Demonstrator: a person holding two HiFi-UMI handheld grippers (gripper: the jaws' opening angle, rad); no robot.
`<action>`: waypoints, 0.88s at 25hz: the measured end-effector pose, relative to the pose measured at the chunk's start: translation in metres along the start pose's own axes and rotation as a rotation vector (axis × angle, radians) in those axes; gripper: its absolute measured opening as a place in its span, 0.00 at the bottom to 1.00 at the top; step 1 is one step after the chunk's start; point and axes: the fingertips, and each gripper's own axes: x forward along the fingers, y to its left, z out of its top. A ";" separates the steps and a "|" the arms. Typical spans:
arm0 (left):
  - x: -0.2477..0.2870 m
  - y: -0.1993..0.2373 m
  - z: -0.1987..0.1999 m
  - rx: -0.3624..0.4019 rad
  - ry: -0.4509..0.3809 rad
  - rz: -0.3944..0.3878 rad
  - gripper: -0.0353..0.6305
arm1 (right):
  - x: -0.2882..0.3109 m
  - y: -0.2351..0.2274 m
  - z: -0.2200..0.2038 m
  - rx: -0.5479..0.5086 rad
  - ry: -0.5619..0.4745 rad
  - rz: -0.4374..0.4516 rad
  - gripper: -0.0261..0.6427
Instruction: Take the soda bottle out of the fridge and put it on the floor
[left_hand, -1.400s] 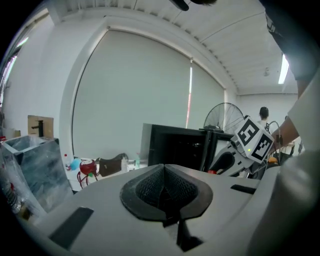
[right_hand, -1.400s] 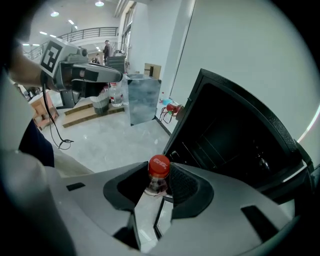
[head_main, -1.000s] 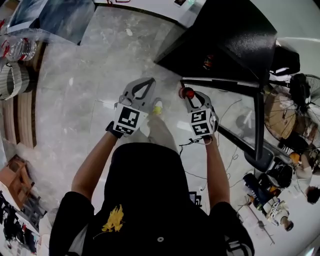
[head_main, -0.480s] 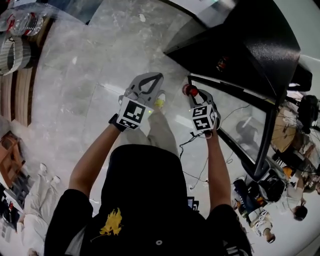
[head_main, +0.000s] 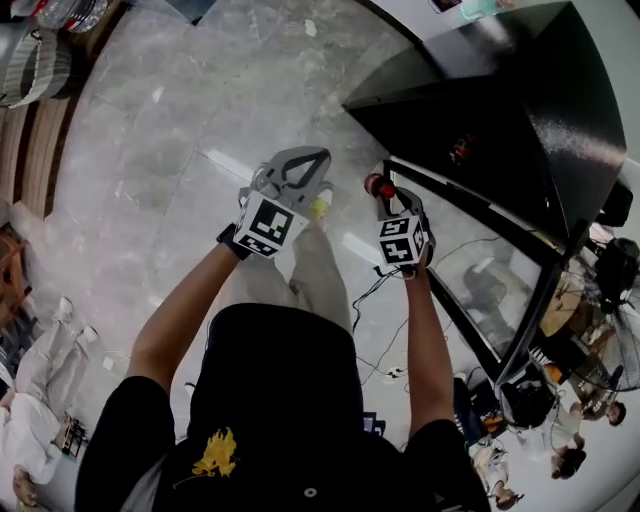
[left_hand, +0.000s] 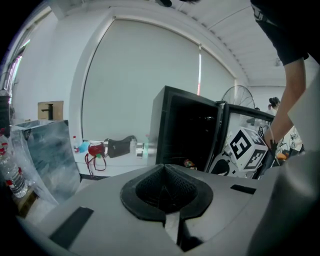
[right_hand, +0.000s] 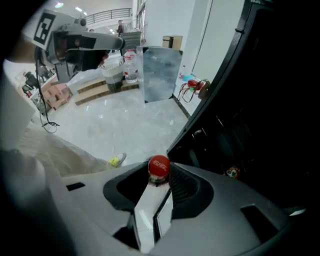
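We've got the soda bottle (right_hand: 159, 167) out of the fridge (head_main: 500, 110), pinched at the neck just under its red cap by the right claw (right_hand: 161, 176), which points steeply down over the floor (head_main: 180, 150); the bottle's body is hidden below the claw. The left claw (left_hand: 165, 172) is pressed together w/ nothing in it, off to the side. Best bet, we reckon: lower straight & slow, keep the bottle vertical, and let the base sit flat, clear of our shoe (head_main: 318, 207) & the cables (head_main: 375, 285), before spreading the claw.
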 end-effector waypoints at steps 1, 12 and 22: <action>0.001 0.003 -0.007 -0.009 0.009 0.009 0.08 | 0.007 0.000 -0.001 -0.004 0.006 0.002 0.23; 0.019 0.028 -0.066 -0.029 0.012 0.089 0.08 | 0.100 0.012 -0.018 -0.074 0.097 0.063 0.23; 0.020 0.052 -0.153 -0.078 -0.002 0.169 0.08 | 0.188 0.030 -0.035 -0.088 0.134 0.057 0.22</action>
